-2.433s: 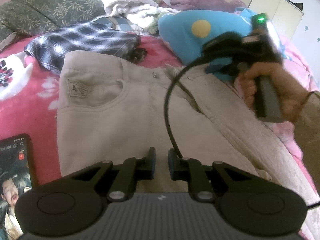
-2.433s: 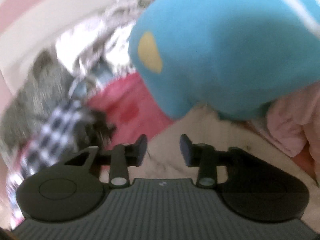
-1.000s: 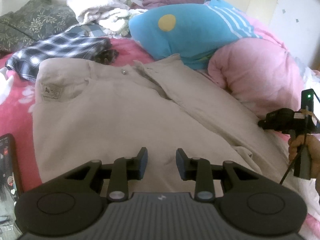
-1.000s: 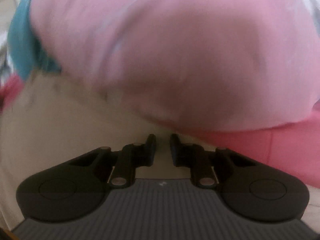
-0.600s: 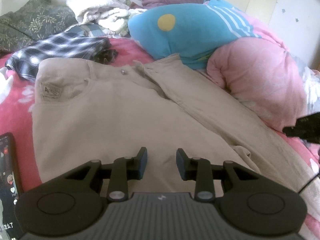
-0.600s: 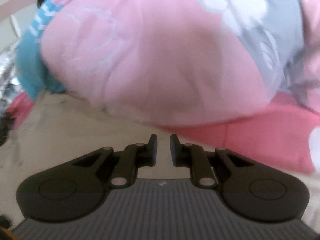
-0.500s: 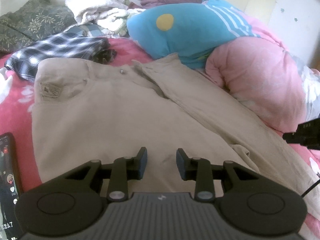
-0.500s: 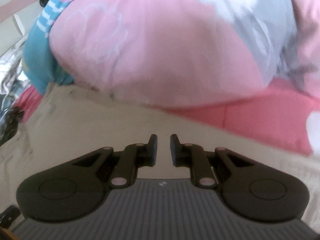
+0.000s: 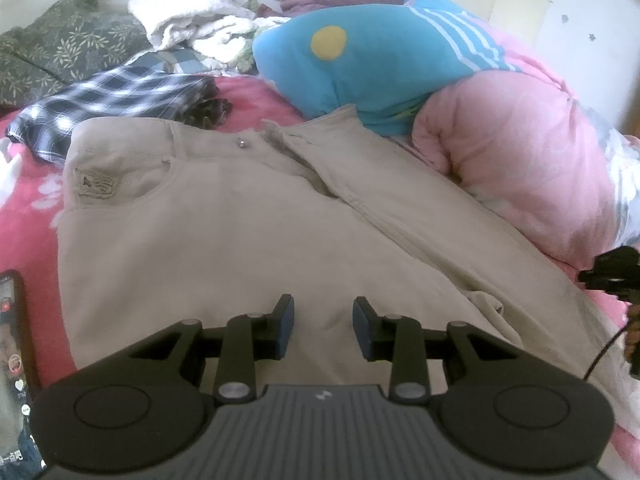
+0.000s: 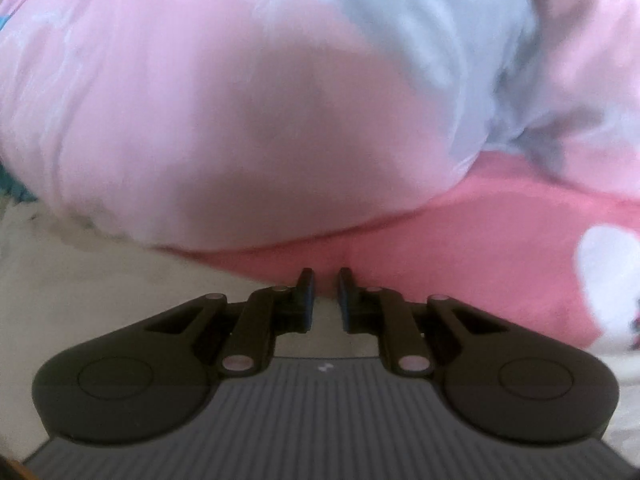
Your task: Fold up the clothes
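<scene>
Showing trousers (image 9: 224,216) whole: left view; right blurred, perhaps quilt (image 10: 248,120).

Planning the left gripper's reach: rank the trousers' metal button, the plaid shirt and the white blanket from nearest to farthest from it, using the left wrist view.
From the left gripper:
1. Metal button, on the waistband straight ahead.
2. Plaid shirt, beyond the waistband, to the left.
3. White blanket, at the far end of the bed.

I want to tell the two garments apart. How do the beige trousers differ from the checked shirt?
The trousers are plain beige; the shirt is checked in dark blue and white. The trousers lie spread flat near the camera; the shirt lies bunched farther back, at their waistband. Both rest on the pink bedcover.
</scene>
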The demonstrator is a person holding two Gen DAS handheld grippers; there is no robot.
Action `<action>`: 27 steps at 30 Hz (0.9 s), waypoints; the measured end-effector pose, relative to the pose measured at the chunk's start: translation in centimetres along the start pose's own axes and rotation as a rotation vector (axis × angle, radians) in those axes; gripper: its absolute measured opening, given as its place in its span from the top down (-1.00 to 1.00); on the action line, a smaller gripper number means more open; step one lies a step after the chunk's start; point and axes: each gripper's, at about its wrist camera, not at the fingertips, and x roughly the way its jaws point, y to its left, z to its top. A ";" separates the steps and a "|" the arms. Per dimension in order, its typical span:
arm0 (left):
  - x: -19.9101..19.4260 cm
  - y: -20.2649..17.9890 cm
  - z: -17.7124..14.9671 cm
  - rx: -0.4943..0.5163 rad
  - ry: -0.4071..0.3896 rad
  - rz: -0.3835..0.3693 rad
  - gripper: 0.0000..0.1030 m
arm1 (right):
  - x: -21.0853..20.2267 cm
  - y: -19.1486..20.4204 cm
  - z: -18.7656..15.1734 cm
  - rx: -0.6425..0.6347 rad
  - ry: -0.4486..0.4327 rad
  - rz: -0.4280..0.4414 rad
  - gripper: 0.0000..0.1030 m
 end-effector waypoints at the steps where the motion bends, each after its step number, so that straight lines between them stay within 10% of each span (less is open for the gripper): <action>1: 0.0 0.0 0.0 0.001 0.000 0.000 0.31 | -0.8 -0.8 0.1 0.034 -0.009 0.012 0.73; 9: 0.0 -0.4 -0.1 0.014 -0.010 0.008 0.25 | -5.7 -8.0 -4.9 0.220 0.156 0.198 0.67; 12: -0.1 -0.2 -0.1 0.018 -0.008 0.000 0.25 | -7.2 -13.6 -6.7 0.277 0.076 0.116 0.72; 21: -0.1 -0.3 0.0 0.028 0.004 -0.014 0.18 | -18.7 -32.7 -12.1 0.493 -0.077 -0.536 0.57; 27: -0.1 -0.8 -0.1 0.058 0.001 -0.006 0.12 | -21.9 -32.8 -13.5 0.569 -0.146 -0.393 0.48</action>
